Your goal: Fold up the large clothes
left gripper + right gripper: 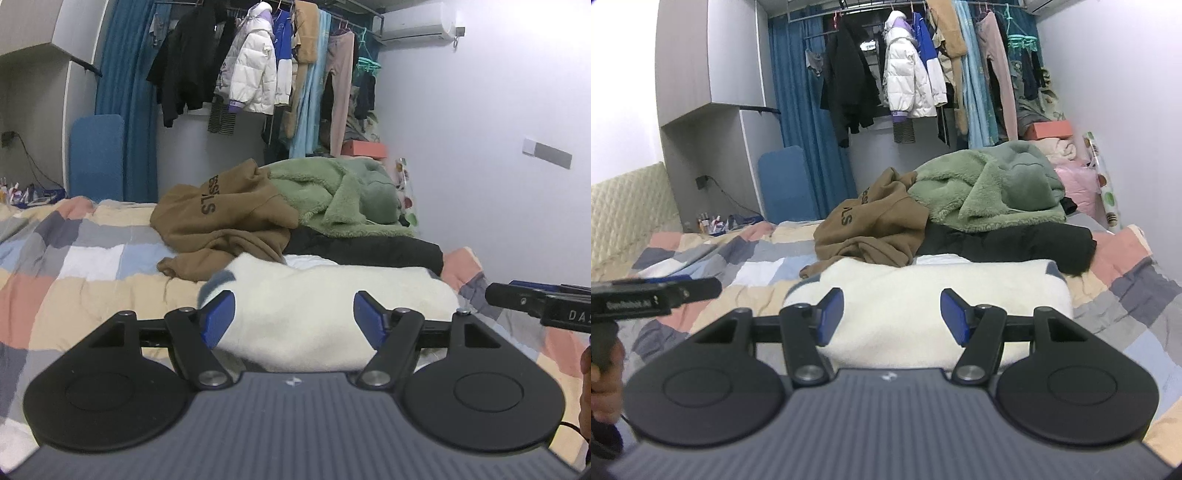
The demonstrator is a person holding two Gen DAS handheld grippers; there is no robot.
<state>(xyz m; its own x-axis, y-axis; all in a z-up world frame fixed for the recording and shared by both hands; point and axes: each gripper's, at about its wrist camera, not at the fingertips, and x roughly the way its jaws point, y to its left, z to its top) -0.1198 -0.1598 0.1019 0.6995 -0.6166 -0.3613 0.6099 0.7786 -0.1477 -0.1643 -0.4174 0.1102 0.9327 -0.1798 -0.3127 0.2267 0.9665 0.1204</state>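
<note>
- Folded cream garment (332, 295) lies on the checked quilt (74, 258), directly ahead of both tongs.
- Left gripper (293, 317): jaws apart, nothing clamped; cream fabric shows between its fingers.
- Right gripper (892, 314): jaws apart, empty, garment just beyond.
- Brown hoodie (221, 218), green fleece (332, 192) heaped behind.

- Rail of hung clothes (258, 66) at far wall.
- Blue curtain (122, 92) left of it.
- Air conditioner (413, 26) top right.
- Checked quilt (74, 258) covers the bed.
</note>
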